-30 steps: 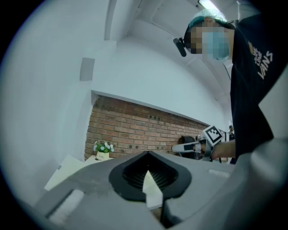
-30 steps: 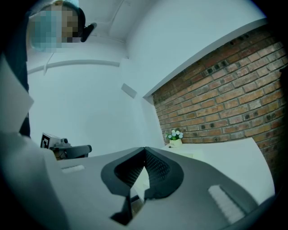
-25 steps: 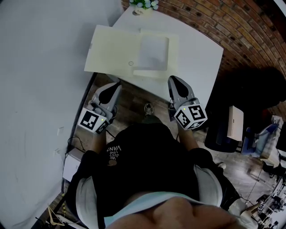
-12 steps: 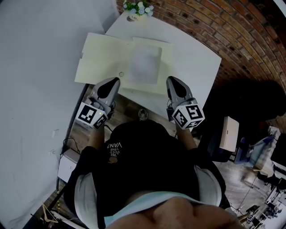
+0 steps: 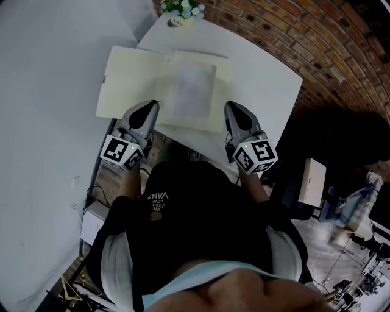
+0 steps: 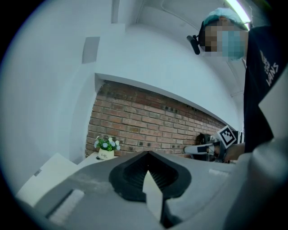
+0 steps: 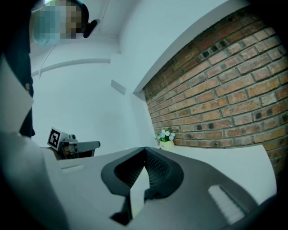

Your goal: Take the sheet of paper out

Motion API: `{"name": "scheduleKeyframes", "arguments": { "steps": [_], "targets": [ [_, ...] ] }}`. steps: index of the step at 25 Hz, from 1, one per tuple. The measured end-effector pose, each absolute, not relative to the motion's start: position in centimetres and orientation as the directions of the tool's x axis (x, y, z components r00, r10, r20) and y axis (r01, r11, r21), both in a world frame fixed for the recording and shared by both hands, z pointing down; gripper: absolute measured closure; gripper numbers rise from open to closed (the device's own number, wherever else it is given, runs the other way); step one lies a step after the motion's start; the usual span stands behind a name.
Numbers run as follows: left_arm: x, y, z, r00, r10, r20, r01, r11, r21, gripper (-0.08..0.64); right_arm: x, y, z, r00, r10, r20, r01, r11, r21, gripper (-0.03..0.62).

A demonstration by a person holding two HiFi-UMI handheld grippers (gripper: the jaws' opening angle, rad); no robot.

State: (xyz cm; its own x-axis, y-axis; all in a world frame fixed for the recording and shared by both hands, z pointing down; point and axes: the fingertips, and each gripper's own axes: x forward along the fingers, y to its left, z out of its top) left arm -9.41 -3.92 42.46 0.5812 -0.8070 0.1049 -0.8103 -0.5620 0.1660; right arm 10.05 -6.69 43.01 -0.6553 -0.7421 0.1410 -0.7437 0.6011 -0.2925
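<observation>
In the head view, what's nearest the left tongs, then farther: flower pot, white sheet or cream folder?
From the left tongs:
1. cream folder, at their tips.
2. white sheet, to their right, on the folder.
3. flower pot, at the far end of the table.

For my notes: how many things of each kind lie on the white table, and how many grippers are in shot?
Cream folder: 1
Pale sheet lying on the folder: 1
Small flower pot: 1
Grippers: 2, the left gripper and the right gripper
Total: 5
</observation>
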Motion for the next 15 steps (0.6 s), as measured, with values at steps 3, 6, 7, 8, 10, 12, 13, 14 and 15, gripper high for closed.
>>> {"name": "scheduleKeyframes", "arguments": {
  "steps": [3, 6, 7, 8, 10, 12, 13, 14, 15],
  "targets": [
    [-9.7, -5.3, 42.9, 0.594, -0.795, 0.121, -0.802, -0.572, 0.171, 0.560, 10.0, -7.3, 43.2, -0.637, -0.757, 0.145, -0.758, 0.581, -0.296, 0.594],
    [-10.1, -6.8, 43.2, 0.612, -0.778, 0.142, -0.789, -0.587, 0.181, 0.560, 9.9, -7.8, 43.5, -0.613, -0.775, 0.153, -0.776, 0.555, -0.299, 0.594],
    [-10.0, -7.3, 43.4, 0.620, -0.770, 0.148, -0.782, -0.595, 0.184, 0.558, 10.0, -8.0, 43.6, -0.603, -0.783, 0.155, -0.784, 0.544, -0.299, 0.594],
    [-10.0, -7.8, 43.5, 0.629, -0.761, 0.156, -0.775, -0.603, 0.187, 0.558, 10.1, -8.2, 43.7, -0.591, -0.791, 0.158, -0.792, 0.532, -0.299, 0.592],
    [-10.1, -8.7, 43.9, 0.646, -0.744, 0.168, -0.762, -0.616, 0.200, 0.560, 10.2, -8.5, 44.0, -0.565, -0.809, 0.163, -0.809, 0.505, -0.300, 0.594],
    [-10.3, -9.6, 44.3, 0.660, -0.730, 0.176, -0.749, -0.624, 0.220, 0.560, 10.1, -8.9, 44.2, -0.543, -0.823, 0.166, -0.823, 0.481, -0.302, 0.594],
    [-10.4, -10.0, 44.5, 0.666, -0.724, 0.178, -0.744, -0.628, 0.229, 0.558, 10.1, -9.1, 44.3, -0.533, -0.829, 0.168, -0.828, 0.471, -0.303, 0.594],
    [-10.5, -10.4, 44.7, 0.672, -0.718, 0.181, -0.738, -0.631, 0.238, 0.558, 10.0, -9.3, 44.3, -0.524, -0.835, 0.169, -0.834, 0.462, -0.303, 0.594],
    [-10.5, -10.8, 44.8, 0.679, -0.711, 0.182, -0.732, -0.636, 0.245, 0.558, 9.9, -9.4, 44.4, -0.515, -0.840, 0.170, -0.839, 0.452, -0.303, 0.594]
  ]
}}
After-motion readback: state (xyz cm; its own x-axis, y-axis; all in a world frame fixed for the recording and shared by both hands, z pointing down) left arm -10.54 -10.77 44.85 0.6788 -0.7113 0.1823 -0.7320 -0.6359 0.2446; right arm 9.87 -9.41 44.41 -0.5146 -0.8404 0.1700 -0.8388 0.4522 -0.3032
